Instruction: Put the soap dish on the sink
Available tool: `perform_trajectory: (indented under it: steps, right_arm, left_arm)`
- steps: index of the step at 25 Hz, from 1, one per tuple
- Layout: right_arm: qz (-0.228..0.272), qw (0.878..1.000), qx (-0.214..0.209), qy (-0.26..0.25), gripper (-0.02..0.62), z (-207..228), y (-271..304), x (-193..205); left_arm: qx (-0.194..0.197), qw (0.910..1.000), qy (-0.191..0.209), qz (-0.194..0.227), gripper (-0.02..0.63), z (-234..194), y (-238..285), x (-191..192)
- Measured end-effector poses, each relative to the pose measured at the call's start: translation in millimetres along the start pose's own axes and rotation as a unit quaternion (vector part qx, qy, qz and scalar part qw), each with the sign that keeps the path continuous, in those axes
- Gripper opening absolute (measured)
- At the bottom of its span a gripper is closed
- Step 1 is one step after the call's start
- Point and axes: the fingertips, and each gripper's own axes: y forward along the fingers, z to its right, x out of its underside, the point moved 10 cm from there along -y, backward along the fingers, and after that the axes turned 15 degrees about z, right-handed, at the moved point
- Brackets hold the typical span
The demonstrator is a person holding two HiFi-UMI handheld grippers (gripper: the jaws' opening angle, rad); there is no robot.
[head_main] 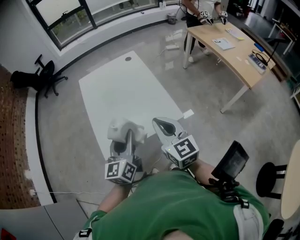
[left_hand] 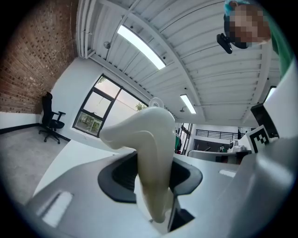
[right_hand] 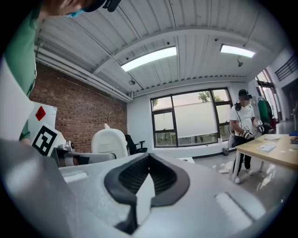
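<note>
The soap dish (head_main: 125, 128) is a cream-white curved piece, held upright in the air over the near end of a long white table (head_main: 126, 89). My left gripper (head_main: 127, 139) is shut on it. In the left gripper view the dish (left_hand: 150, 148) stands pinched between the dark pads and rises above them. My right gripper (head_main: 165, 127) hangs just to the right of it with its jaws shut and nothing between them. The right gripper view shows the dish (right_hand: 109, 142) off to the left. No sink is in any view.
A wooden table (head_main: 232, 49) stands at the back right with a person (head_main: 197, 14) beside it. A black office chair (head_main: 42, 77) sits by the brick wall at the left. A black stool (head_main: 268, 180) stands at my right. Windows run along the far wall.
</note>
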Motion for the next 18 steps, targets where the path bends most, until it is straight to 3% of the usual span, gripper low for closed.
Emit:
perform_trajectory:
  steps: [13, 18]
  right_arm:
    - [0.009, 1.0, 0.028, -0.002, 0.003, 10, -7, -3]
    - [0.004, 0.998, 0.058, -0.006, 0.003, 6, -13, -2]
  left_arm:
    - [0.036, 0.9992, -0.008, -0.016, 0.153, 7, 19, 5]
    - [0.064, 0.9975, -0.015, -0.028, 0.153, 5, 24, 9]
